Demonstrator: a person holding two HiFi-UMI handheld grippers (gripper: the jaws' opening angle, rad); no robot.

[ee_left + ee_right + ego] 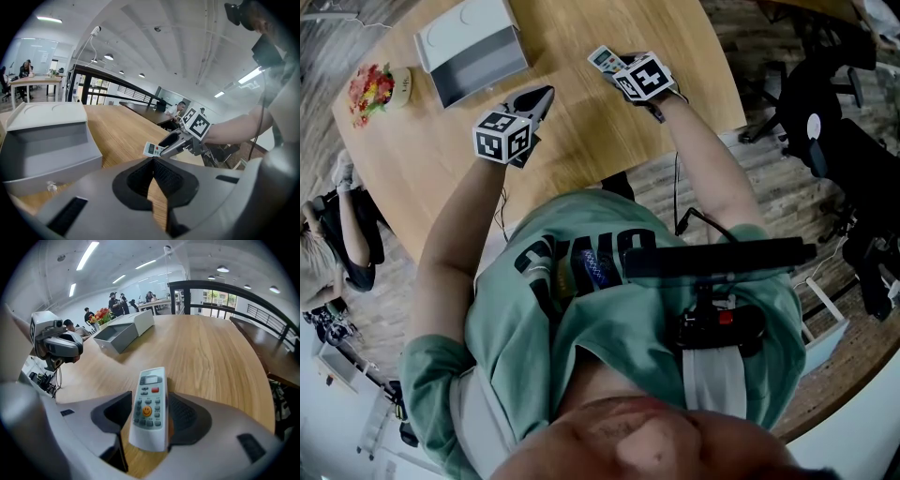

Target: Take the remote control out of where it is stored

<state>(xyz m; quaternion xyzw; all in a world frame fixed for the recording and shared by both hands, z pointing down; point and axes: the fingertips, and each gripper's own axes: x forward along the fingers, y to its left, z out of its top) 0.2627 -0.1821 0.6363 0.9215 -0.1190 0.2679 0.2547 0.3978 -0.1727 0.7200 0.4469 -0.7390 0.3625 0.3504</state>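
Note:
The white remote control, with grey buttons and an orange one, stands upright between the jaws of my right gripper, which is shut on its sides. In the head view the remote control sticks out past the right gripper, just above the wooden table. The left gripper view shows the remote control held clear of the tabletop. My left gripper hovers nearby to the left, its tips together with nothing between them. The grey storage box sits at the far left with its drawer pulled out.
A pot of red and yellow flowers stands at the table's left corner beside the box. Black office chairs stand off the table's right edge. People sit at desks far behind. Bare wood stretches ahead of the right gripper.

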